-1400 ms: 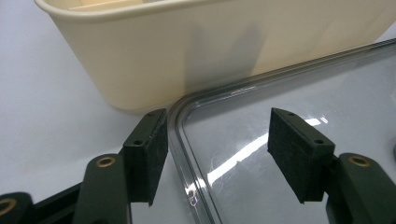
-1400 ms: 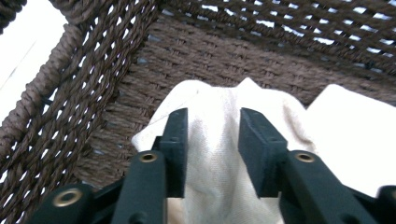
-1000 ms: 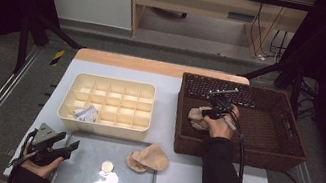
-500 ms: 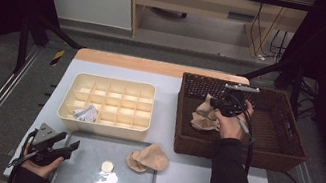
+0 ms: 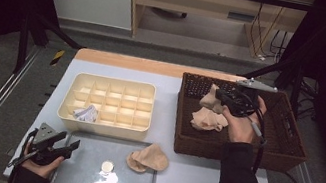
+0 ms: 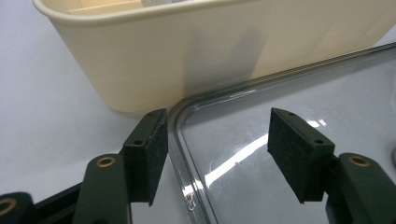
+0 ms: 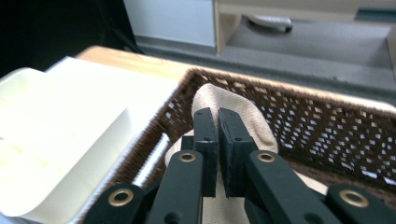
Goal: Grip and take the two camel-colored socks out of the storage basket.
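Beige sock [image 5: 211, 100] hangs from the right gripper [image 5: 221, 95] above the wicker basket [image 5: 288, 144] at the table's right edge; another sock [image 5: 208, 120] lies inside, one [image 5: 148, 157] near the front edge, one item [image 5: 86, 112] in the divided tray [image 5: 103, 124]. Sorting has barely begun.

Left gripper [image 6: 215, 154]: jaws apart, empty, over the clear lid's [image 6: 299, 93] corner.

Right gripper [image 7: 218, 140]: jaws pinched on the sock [image 7: 252, 116].

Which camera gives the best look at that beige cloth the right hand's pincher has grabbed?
The high view: the beige sock hangs whole from the right gripper above the wicker basket. The right gripper view shows the pinch close up, jaws covering part of it. The left gripper view faces the clear lid.
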A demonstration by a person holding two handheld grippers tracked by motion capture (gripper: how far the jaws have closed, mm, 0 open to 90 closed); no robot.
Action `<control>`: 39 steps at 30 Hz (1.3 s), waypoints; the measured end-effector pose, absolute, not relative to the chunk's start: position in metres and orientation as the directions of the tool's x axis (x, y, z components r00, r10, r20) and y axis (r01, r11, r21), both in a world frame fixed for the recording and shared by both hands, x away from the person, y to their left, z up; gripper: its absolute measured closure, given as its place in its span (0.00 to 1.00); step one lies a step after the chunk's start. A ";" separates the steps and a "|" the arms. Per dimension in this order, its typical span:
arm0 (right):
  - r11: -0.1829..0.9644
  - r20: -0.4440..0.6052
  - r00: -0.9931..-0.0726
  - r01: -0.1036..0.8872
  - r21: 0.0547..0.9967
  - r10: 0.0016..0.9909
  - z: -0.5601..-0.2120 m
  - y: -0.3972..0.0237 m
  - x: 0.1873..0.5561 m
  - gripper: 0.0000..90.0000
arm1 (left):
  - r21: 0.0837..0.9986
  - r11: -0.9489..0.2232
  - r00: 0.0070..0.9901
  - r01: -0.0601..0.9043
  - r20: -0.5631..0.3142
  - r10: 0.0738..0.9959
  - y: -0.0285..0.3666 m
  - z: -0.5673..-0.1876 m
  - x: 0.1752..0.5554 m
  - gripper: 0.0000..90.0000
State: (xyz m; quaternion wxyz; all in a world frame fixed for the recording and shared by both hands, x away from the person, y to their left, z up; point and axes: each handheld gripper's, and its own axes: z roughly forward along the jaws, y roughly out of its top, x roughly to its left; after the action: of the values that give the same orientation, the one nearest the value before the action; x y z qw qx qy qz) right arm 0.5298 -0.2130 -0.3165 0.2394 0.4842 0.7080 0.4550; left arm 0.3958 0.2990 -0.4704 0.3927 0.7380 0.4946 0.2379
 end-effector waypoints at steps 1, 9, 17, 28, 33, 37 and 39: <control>0.116 0.102 -0.424 0.458 0.882 0.900 -0.313 -0.213 0.526 0.97 | 0.815 -0.203 0.398 0.542 -0.037 0.917 0.299 -0.470 0.396 0.42; 0.120 0.089 -0.463 0.403 0.907 0.882 -0.297 -0.211 0.505 0.97 | 0.819 -0.200 0.400 0.538 -0.038 0.916 0.298 -0.469 0.395 0.42; 0.141 0.081 -0.534 0.361 0.922 0.841 -0.291 -0.199 0.486 0.97 | 0.825 -0.189 0.393 0.532 -0.044 0.918 0.299 -0.467 0.395 0.41; 0.192 0.046 -0.648 0.291 0.937 0.760 -0.278 -0.173 0.450 0.97 | 0.830 -0.182 0.390 0.527 -0.046 0.920 0.300 -0.464 0.394 0.41; 0.208 0.045 -0.695 0.275 0.939 0.718 -0.279 -0.158 0.439 0.97 | 0.830 -0.185 0.392 0.526 -0.044 0.919 0.300 -0.464 0.394 0.41; 0.225 0.045 -0.723 0.273 0.935 0.689 -0.287 -0.147 0.432 0.97 | 0.833 -0.180 0.388 0.523 -0.044 0.920 0.300 -0.463 0.394 0.41; 0.229 0.052 -0.735 0.276 0.933 0.676 -0.291 -0.143 0.429 0.97 | 0.836 -0.177 0.388 0.519 -0.046 0.921 0.300 -0.463 0.394 0.41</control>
State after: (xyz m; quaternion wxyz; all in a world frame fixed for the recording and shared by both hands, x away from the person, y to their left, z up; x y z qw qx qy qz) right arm 0.4285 -0.1429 -0.2911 0.1863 0.3127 0.7615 0.5364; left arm 0.3939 0.3004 -0.4628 0.4075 0.7264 0.4955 0.2464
